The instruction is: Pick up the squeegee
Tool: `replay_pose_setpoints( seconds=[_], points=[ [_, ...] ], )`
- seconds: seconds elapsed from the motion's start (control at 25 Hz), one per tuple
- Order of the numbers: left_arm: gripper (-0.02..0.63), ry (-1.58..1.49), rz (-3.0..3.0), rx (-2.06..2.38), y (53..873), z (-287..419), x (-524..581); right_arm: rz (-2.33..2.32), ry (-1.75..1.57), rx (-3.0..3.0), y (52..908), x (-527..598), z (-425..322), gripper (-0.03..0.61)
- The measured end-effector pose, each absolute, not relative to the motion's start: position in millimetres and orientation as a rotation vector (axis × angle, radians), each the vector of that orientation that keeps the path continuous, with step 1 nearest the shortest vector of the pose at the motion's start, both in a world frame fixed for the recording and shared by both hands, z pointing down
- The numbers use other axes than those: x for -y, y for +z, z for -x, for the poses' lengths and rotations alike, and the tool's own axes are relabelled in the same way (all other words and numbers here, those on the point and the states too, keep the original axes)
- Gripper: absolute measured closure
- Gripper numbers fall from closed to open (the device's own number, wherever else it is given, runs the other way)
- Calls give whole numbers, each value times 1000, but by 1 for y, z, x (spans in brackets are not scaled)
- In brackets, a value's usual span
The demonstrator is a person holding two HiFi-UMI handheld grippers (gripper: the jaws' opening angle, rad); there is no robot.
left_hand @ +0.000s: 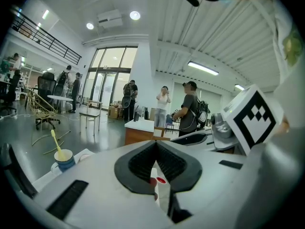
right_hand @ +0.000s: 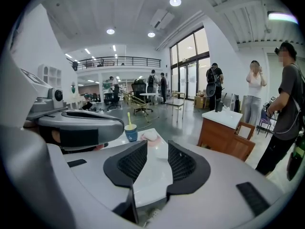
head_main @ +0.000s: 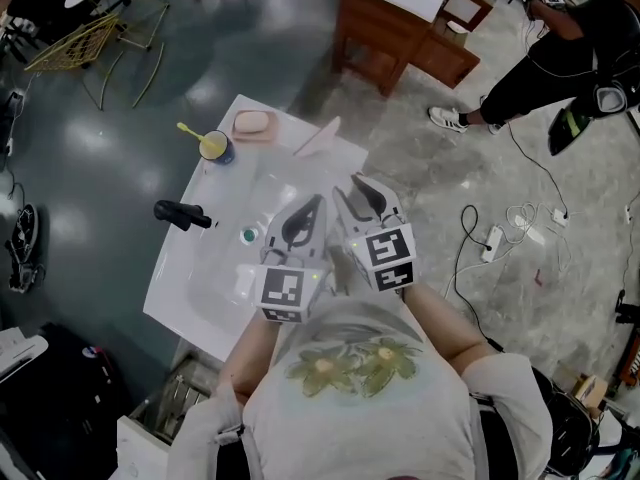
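A pale pink squeegee lies at the far right edge of the white sink counter. Both grippers hover side by side over the basin, pointing toward the far edge. My left gripper is shut, its dark pads meeting at the tips with nothing between them. To its right, my right gripper stands open, with only the white counter showing through the gap. The squeegee sits a short way beyond the right gripper's tips, apart from them.
On the counter are a blue cup with a yellow toothbrush, a pink soap dish, a black faucet and a teal drain. A wooden cabinet, floor cables and a person are beyond.
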State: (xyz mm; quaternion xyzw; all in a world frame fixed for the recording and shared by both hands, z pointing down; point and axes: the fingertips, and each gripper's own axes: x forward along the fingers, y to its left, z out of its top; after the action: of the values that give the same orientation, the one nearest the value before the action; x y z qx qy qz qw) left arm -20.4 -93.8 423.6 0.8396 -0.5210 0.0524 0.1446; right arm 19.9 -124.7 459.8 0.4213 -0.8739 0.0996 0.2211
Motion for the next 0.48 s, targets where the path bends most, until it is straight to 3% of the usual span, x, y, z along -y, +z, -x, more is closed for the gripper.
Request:
replay_pose_setpoints(
  seconds=[0.48],
  points=[
    [604,191,-2356,1513,452,29,118,-1064,305,2363,502,154,-17,449]
  ],
)
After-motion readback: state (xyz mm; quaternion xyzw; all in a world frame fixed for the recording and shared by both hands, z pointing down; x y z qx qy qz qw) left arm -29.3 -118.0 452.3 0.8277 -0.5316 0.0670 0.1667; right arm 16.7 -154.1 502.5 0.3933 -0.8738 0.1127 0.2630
